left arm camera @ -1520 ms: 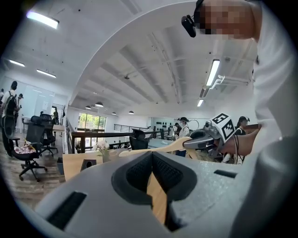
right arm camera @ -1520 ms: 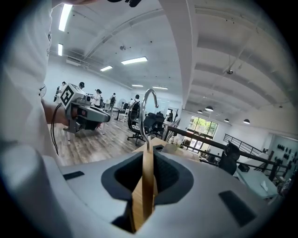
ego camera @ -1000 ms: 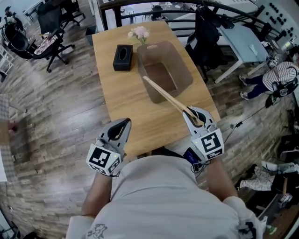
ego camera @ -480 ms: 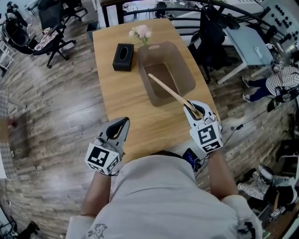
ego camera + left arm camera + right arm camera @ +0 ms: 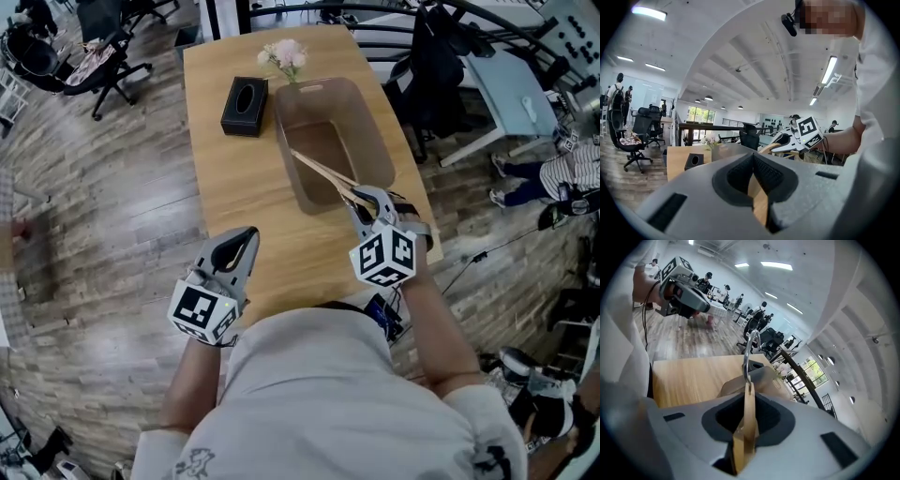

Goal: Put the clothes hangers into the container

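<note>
The right hand-held gripper (image 5: 367, 199) is clenched on a wooden clothes hanger (image 5: 323, 172), which slants over the near rim into the translucent brown container (image 5: 377, 127) on the bench (image 5: 234, 178); a black tissue box (image 5: 245, 94) and flowers (image 5: 284, 58) stand by its far left corner, off the hanger's line; the left hand-held gripper (image 5: 246, 236) is closed and empty at the bench's near left corner; whether the hanger touches the container's floor cannot be told.

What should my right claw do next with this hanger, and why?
Probably ease the right claw forward and down until the whole hanger sits inside the bin, then open. The claw is shut on the hanger's near end, by the bin's near rim, while the far end already slants into the bin.
</note>
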`<control>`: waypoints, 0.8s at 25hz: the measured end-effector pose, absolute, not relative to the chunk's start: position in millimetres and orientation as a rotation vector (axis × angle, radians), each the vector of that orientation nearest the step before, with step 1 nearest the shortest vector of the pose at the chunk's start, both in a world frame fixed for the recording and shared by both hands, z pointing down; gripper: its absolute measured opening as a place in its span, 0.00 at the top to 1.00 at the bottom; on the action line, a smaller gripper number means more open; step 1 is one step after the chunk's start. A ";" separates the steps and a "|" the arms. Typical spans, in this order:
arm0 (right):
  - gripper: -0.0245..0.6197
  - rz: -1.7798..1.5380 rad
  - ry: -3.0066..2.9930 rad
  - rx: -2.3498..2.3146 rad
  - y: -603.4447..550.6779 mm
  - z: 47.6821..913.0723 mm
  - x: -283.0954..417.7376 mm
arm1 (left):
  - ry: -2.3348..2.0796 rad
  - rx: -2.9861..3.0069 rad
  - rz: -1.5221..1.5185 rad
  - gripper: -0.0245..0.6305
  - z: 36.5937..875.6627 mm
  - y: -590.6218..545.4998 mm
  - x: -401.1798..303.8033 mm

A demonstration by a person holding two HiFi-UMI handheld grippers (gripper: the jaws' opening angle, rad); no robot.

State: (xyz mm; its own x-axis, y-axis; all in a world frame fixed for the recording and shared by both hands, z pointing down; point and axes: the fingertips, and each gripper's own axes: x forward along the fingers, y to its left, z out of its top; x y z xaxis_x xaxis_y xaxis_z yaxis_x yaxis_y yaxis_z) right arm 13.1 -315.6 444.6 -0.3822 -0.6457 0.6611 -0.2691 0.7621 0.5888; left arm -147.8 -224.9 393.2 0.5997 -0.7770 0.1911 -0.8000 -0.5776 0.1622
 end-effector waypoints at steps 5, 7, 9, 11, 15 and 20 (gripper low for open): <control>0.86 -0.539 -1.896 0.567 -340.8 469.0 0.1 | -1.312 2.566 0.153 0.95 400.6 -242.1 -143.0; 0.86 -0.575 -1.863 0.509 -348.2 481.1 -6.2 | -1.319 2.556 0.153 0.95 403.1 -247.7 -141.5; 0.86 -0.593 -1.836 0.449 -354.1 495.0 -11.3 | -1.323 2.546 0.158 0.95 407.2 -252.9 -139.8; 0.86 -0.601 -1.816 0.397 -359.8 507.8 -15.2 | -1.326 2.531 0.169 0.95 412.0 -257.9 -138.0; 0.86 -0.638 -1.774 0.319 -369.3 529.0 -23.0 | -1.338 2.491 0.181 0.95 420.8 -266.6 -136.0; 0.85 -0.627 -1.761 0.245 -378.9 557.0 -33.9 | -1.343 2.456 0.194 0.95 432.4 -277.2 -135.7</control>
State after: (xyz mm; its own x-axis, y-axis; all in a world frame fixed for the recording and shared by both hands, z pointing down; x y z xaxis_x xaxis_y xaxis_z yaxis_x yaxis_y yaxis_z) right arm -33.9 -378.9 557.0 -0.2871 -0.4753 0.8316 0.1576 0.8329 0.5305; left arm -135.7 -277.2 432.4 0.5451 -0.7919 0.2752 -0.8374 -0.4987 0.2237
